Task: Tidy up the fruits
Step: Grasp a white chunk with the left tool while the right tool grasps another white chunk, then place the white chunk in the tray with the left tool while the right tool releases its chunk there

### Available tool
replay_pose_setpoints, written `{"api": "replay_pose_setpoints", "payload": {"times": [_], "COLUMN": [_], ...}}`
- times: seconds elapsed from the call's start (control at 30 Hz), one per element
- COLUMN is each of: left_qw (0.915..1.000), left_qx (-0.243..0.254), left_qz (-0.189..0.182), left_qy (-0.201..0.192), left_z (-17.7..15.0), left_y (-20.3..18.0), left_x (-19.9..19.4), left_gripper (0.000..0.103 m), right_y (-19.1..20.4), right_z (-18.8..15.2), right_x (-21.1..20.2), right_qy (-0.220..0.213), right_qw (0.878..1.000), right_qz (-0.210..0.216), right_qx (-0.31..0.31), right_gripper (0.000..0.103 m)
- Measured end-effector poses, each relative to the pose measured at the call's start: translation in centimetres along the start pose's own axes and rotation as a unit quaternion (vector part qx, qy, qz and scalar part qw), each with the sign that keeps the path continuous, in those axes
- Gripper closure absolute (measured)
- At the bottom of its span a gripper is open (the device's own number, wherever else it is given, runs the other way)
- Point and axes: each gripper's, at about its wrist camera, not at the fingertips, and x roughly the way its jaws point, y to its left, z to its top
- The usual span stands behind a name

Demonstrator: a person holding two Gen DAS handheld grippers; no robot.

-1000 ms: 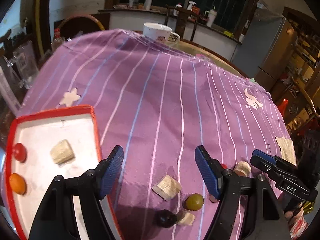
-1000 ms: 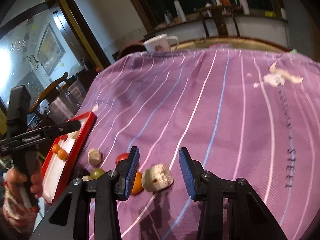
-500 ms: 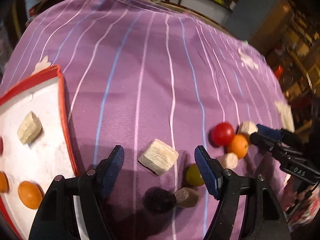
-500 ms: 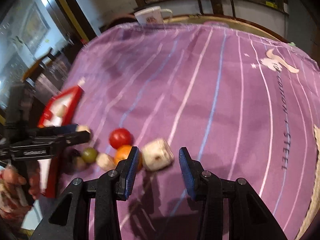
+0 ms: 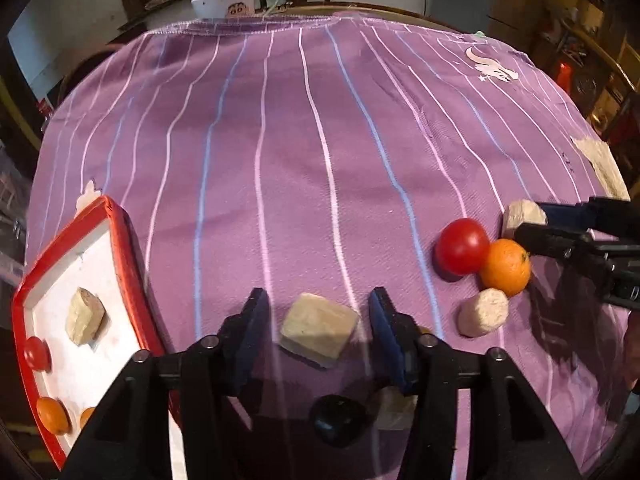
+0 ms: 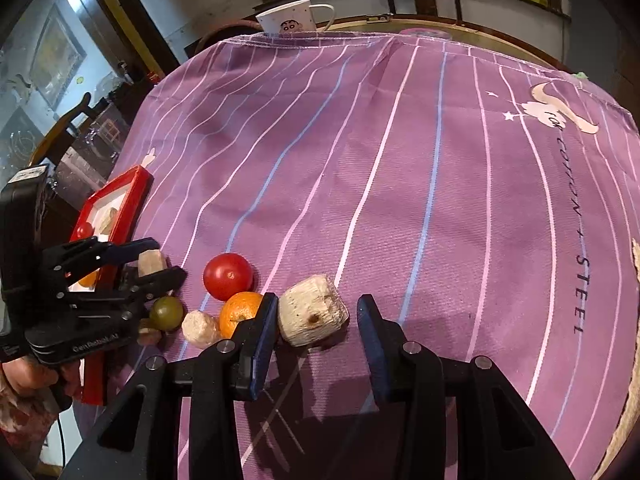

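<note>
— Fruit all over the purple striped cloth (image 5: 320, 128) on the tabletop. Where is the left hand-held gripper (image 5: 318, 330)?

— Down over a pale cut chunk (image 5: 318, 330), which lies on the cloth between its blue pads (image 5: 252, 332). Its jaws have just been closing in, but I see a gap on each side of the chunk, so the pads are not pressing on it yet.

— And the right hand-held gripper (image 6: 318, 320)?

— Low over a pale round piece (image 6: 312, 310). The piece sits between the fingers, close against the left pad (image 6: 266, 320) and well clear of the other, so that one is loose too, holding nothing.

— What lies near it?

— An orange (image 6: 240, 312) just behind that left pad, a red tomato (image 6: 228, 276) touching it on the far side, a small pale lump (image 6: 200, 328) beside the orange, then a green fruit (image 6: 166, 312) next to the left tool. From the left camera I also make out a dark fruit (image 5: 340, 420) under the gripper frame.

— And the tray?

— Red-rimmed tray (image 5: 120, 248) at the left edge of the cloth, white inside. It holds a pale chunk (image 5: 84, 316), a small red fruit (image 5: 36, 354) and two orange ones (image 5: 52, 416) near its lower edge.

— Anything else?

— A white mug (image 6: 296, 20) with a cartoon face stands past the far edge of the cloth
</note>
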Motion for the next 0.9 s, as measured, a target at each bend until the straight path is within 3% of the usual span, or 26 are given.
{"api": "replay_pose_setpoints", "payload": {"times": [0.03,0.2,0.53,0.73,0.9], "left_qw": [1.0000,0.9978,0.9861,0.9735,0.9596], "left_qx": [-0.006,-0.061,-0.160,-0.219,-0.274], "left_qz": [0.004,0.022,0.027,0.043,0.055], "left_qy": [0.003,0.014,-0.034,-0.048,-0.035], "left_z": [0.1,-0.7,-3.6,-7.2,-11.5], "left_y": [0.0,0.5,3.5,9.1,15.6], "left_x": [-0.1,-0.9,-7.6,-10.6,-11.7], "left_gripper": [0.070,0.070,0.070,0.070,0.070], "right_y": [0.0,0.5,-0.1,5.0,13.0], "right_z": [0.0,0.0,-0.2,0.6,1.2], "right_x": [0.0,-0.3,-3.8,-5.4,-4.2], "right_qy": [0.000,0.001,-0.012,-0.015,0.007], "right_qw": [1.000,0.999,0.999,0.997,0.993], "right_qz": [0.001,0.007,0.039,0.066,0.101], "right_qx": [-0.004,-0.033,-0.009,-0.027,-0.061], "right_gripper": [0.059,0.069,0.069,0.069,0.069]}}
